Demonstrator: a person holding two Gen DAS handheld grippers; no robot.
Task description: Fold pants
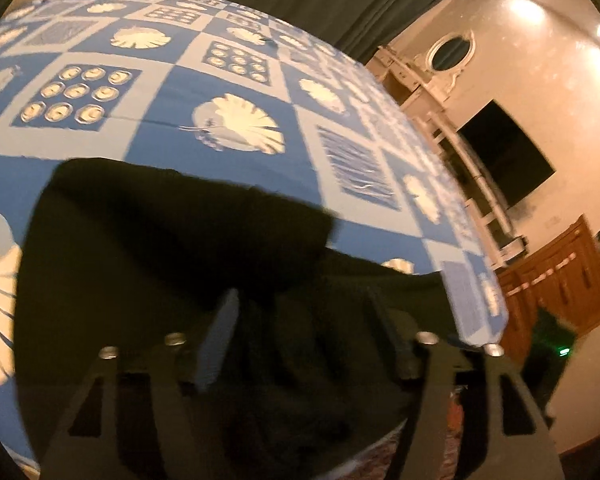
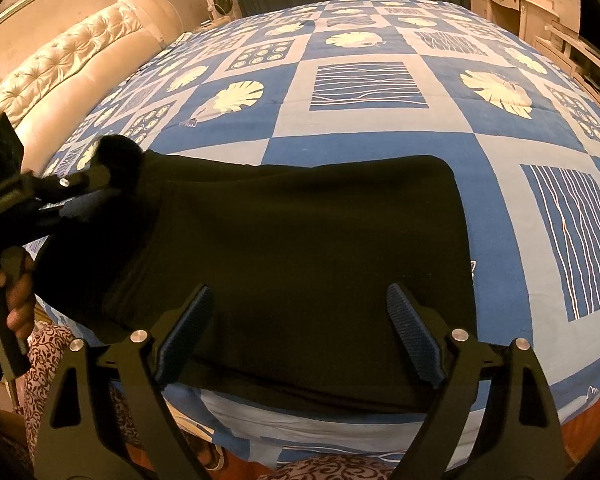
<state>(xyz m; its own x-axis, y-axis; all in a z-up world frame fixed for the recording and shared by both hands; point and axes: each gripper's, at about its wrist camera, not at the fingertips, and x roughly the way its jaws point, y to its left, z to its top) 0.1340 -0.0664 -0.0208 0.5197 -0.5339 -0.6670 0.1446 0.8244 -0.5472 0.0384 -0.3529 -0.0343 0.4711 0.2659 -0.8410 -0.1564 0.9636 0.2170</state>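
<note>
One pair of black pants (image 2: 300, 256), already folded into a broad rectangle, lies at the near edge of the blue patterned bed (image 2: 364, 136). I hover my right gripper (image 2: 300, 332) over it with fingers spread wide, while my left gripper (image 2: 112, 168) lifts the pants' left end, fingers apparently pinching cloth. To fold cleanly, I judge the raised end should travel level across and land square on the far edge.
</note>
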